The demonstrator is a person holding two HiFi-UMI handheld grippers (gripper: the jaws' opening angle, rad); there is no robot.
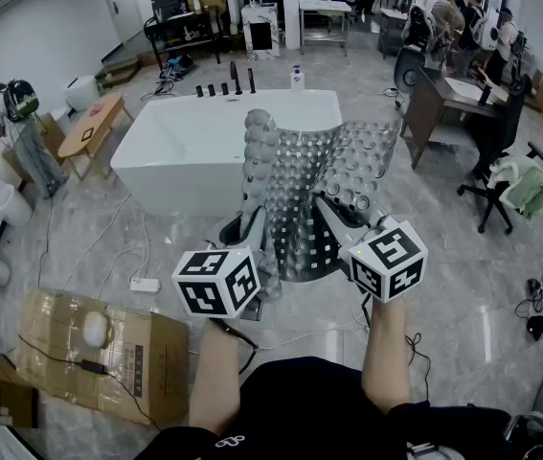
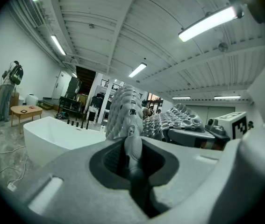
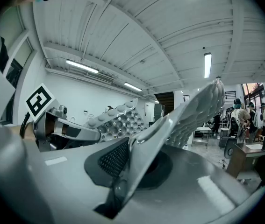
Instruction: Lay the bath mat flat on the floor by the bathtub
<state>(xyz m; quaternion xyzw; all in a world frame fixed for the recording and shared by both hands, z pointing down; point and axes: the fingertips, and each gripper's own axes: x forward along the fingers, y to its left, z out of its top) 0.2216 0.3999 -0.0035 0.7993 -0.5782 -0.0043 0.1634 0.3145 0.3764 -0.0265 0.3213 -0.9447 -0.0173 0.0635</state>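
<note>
A: Found the bath mat [image 1: 302, 188] where?

B: Up in the air, clear of the floor [image 1: 463, 286], just short of the white bathtub [image 1: 180, 151]. Not yet laid down.

A: Held how?

B: Pinched along the near edge at two places. At one, by the left hand-held gripper [image 2: 131, 148], clenched on a thin strip of mat plainly sandwiched between the pads in its own view. At the other, by the right hand-held gripper [image 3: 131, 155], clamped the same way further along that edge, with the strip slanted.

A: Why taken at two places rather than one?

B: Most likely to spread a floppy sheet. Hung from a single grip, would probably have drooped and doubled over. Even so, buckled into an upright fold between the two grips, bumpy holed face showing in the head view.

A: And why held out ahead, nearly level?

B: Read as a carrying pose, free end aimed at the tub, ready to be lowered along its side. Called for next, on that reading: drawing the grips apart to flatten the fold, then setting the far end down first.

A: Anything chancy?

B: Possibly only a narrow margin caught in the right one; hard to judge from so close. Might have slipped under a sharp tug.
</note>
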